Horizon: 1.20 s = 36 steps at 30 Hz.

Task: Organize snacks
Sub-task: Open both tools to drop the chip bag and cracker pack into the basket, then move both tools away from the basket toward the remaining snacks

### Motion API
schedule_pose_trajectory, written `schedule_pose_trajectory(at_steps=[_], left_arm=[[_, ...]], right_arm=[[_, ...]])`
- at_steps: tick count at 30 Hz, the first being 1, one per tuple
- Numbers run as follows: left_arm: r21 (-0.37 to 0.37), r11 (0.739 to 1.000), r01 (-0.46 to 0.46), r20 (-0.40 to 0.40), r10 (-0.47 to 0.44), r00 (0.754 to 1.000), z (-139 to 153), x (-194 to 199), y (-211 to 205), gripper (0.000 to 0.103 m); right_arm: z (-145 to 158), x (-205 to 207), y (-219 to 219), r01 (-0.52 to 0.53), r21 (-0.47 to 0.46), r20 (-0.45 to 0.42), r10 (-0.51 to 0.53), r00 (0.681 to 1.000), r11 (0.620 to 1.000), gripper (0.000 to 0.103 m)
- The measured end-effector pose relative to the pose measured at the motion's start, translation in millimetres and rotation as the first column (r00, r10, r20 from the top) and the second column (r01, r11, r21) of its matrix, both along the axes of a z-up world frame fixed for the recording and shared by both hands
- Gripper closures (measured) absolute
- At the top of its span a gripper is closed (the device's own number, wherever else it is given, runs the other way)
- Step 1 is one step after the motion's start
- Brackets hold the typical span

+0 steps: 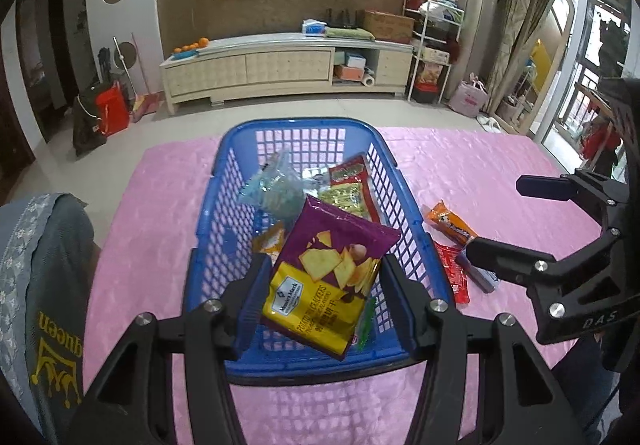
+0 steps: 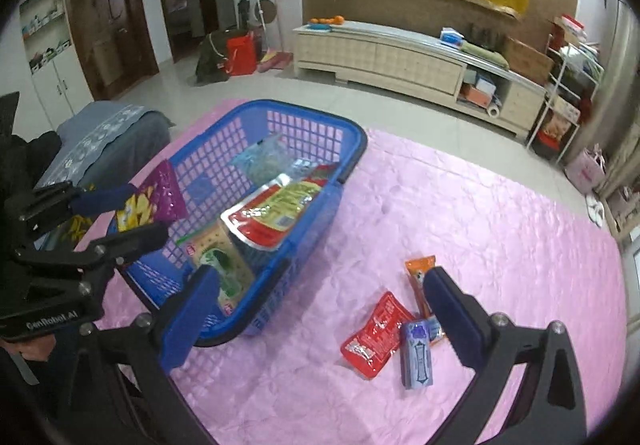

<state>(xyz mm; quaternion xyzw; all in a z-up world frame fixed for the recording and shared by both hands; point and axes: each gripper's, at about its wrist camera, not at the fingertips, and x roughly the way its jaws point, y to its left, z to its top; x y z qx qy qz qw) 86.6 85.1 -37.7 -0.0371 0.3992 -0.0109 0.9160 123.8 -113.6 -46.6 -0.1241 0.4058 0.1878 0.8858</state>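
1. The purple-and-yellow cracker bag hangs over the near end of the blue basket, pinched between the pads of the left claw; seen from the right wrist, the bag sits at the basket's near left rim, not yet let go.
2. Already inside the basket: a red-and-green packet, a clear bluish bag and a tan-and-green packet leaning on the near wall.
3. Still outside, on the pink cloth covering the counter: a red sachet, a small blue-grey carton and an orange stick pack, lying close together to the right of the basket.
4. The right claw stands wide open and empty, above the cloth, with the three loose snacks near its right finger.
5. Judged progress: roughly half done, with one bag about to be dropped and three items left to collect.
6. Hard to make out: the orange pack is partly behind the right finger; most labels are illegible; items at the basket's bottom are overlapped; the counter's edges are cut off.
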Motion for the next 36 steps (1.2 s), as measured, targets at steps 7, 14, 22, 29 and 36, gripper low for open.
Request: schedule_pose_trajectory(at_steps=[7,14,22,29,36], left_arm=[[-0.004,0.999,0.037,-0.011,-0.037,0.999,-9,11,-12,0.049],[-0.015,0.998,0.054,0.023,-0.053,0.998,-1,3,-17,0.029],[0.019,0.995,0.098,0.067,-0.099,0.993,21,-12,-38,0.024],[0.029,0.989,0.145,0.071,-0.147,0.987,29,-15,-73,0.022],[0.058,0.969,0.242,0.044,-0.245,0.969,21,-9,-129,0.021]], right_arm=[[-6,6,-11,0.042,0.013,-0.023,-0.042,0.999,0.999,0.000],[1,2,-25,0.072,0.040,-0.014,-0.071,0.997,0.997,0.000],[17,-13,-54,0.112,0.091,0.002,-0.113,0.994,0.990,0.000],[30,-33,-91,0.166,0.122,0.021,-0.170,0.985,0.979,0.000],[28,-43,-132,0.225,0.119,0.023,-0.229,0.973,0.967,0.000]])
